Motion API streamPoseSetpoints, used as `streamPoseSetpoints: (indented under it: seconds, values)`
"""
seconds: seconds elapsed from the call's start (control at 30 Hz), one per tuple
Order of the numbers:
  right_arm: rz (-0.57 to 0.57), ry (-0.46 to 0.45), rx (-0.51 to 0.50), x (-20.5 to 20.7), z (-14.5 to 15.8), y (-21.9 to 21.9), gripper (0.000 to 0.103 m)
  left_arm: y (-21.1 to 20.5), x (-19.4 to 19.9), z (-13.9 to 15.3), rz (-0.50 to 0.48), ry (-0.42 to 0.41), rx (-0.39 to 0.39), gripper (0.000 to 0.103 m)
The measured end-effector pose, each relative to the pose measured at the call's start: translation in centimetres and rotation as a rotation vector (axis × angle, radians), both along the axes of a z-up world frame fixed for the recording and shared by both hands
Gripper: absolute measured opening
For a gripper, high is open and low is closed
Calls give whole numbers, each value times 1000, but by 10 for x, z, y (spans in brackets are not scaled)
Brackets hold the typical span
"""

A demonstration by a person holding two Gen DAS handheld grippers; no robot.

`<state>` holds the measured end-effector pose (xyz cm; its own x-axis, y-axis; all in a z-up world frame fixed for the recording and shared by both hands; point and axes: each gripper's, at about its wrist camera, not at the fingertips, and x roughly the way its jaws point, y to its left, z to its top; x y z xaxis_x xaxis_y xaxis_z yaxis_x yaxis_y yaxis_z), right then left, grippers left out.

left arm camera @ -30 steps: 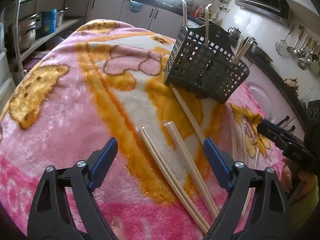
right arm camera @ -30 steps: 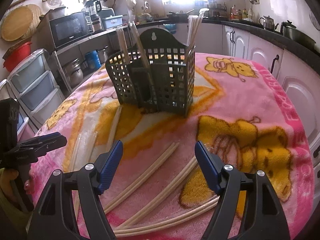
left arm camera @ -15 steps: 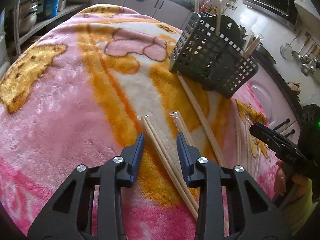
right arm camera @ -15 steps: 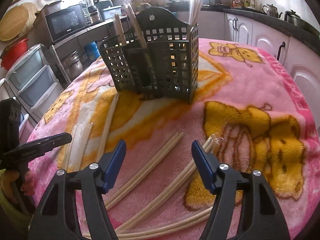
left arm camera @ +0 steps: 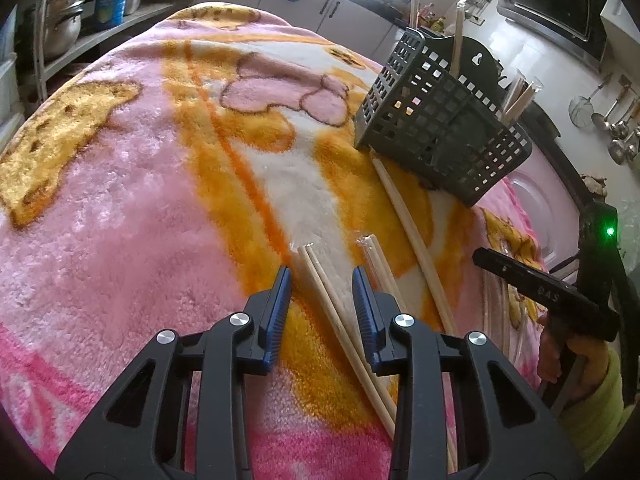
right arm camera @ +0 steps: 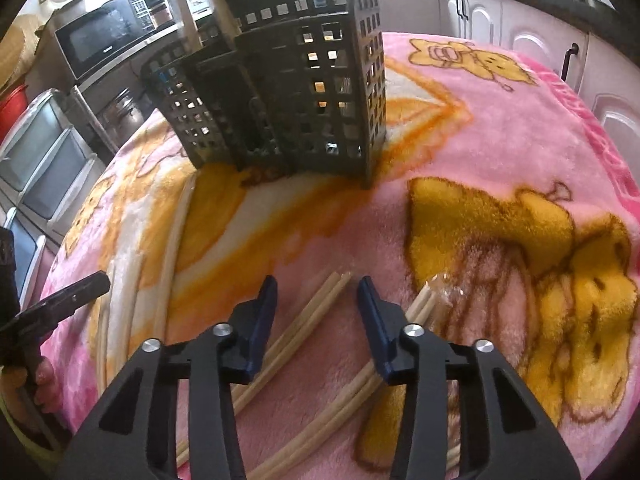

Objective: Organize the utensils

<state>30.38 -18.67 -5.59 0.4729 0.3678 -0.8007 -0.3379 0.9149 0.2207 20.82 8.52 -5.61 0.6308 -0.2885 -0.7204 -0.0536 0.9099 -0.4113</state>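
A dark grey slotted utensil caddy (left arm camera: 440, 128) (right arm camera: 288, 92) stands on the pink and orange blanket with several chopsticks upright in it. Loose wooden chopsticks lie on the blanket. My left gripper (left arm camera: 322, 280) is low and part open, its jaws either side of a chopstick pair (left arm camera: 332, 304), not clamped. A wrapped pair (left arm camera: 378, 256) and a long single stick (left arm camera: 408, 220) lie to its right. My right gripper (right arm camera: 316, 288) is part open, straddling another chopstick pair (right arm camera: 312, 312). A further pair (right arm camera: 420, 308) lies to its right.
The blanket (left arm camera: 120, 200) covers a rounded table. Kitchen cabinets (right arm camera: 520, 32), a microwave (right arm camera: 100, 44) and plastic drawers (right arm camera: 36, 160) surround it. Hanging ladles (left arm camera: 616, 120) are on the right wall. The right gripper shows in the left wrist view (left arm camera: 532, 284).
Both grippers have dropped toward the blanket and moved forward. The left jaws narrowed around one chopstick pair. The right jaws narrowed around another pair.
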Motion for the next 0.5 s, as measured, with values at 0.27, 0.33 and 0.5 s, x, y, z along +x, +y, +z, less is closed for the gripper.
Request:
streamPoseSetpoints:
  seconds: [0.27, 0.33, 0.5]
  values:
    - [-2, 1, 21, 17, 0, 4, 19, 1, 9, -1, 7, 12, -1, 24]
    - [1, -3, 27, 19, 0, 4, 18, 1, 10, -2, 9, 13, -1, 24]
    - [15, -13, 46, 23, 4, 9, 13, 1, 16, -2, 17, 21, 3, 20]
